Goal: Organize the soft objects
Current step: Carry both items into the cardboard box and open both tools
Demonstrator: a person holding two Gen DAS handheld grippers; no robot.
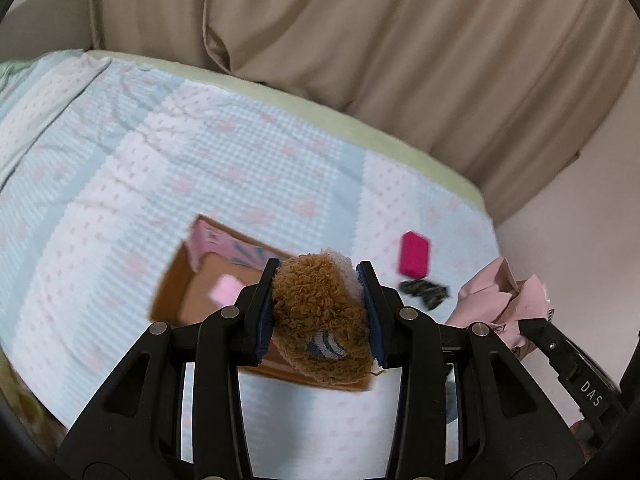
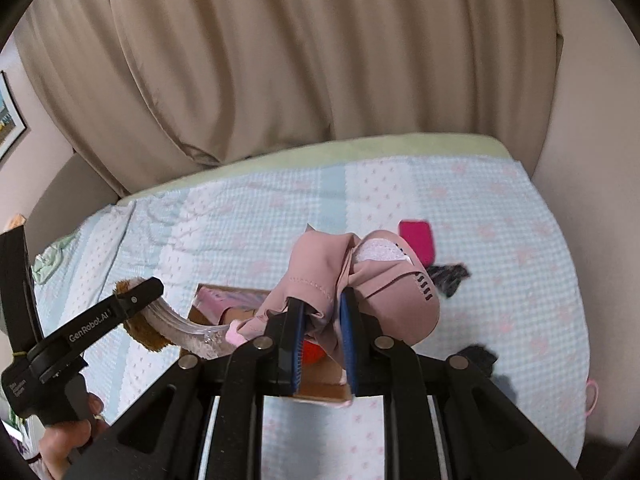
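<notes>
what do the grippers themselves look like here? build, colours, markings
Both are matte black plastic frames with angular linkage arms and round silver pivot pins. The left gripper and right gripper each have flat fingers faced with dark blue ribbed pads. Seen from the side, the left one reads "GenRobot.AI" in white; the right one shows "DAS". A bare hand grips the left handle.

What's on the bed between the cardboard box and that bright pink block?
Only bare bedspread. The left wrist view shows nothing lying between the box and the pink block.
</notes>
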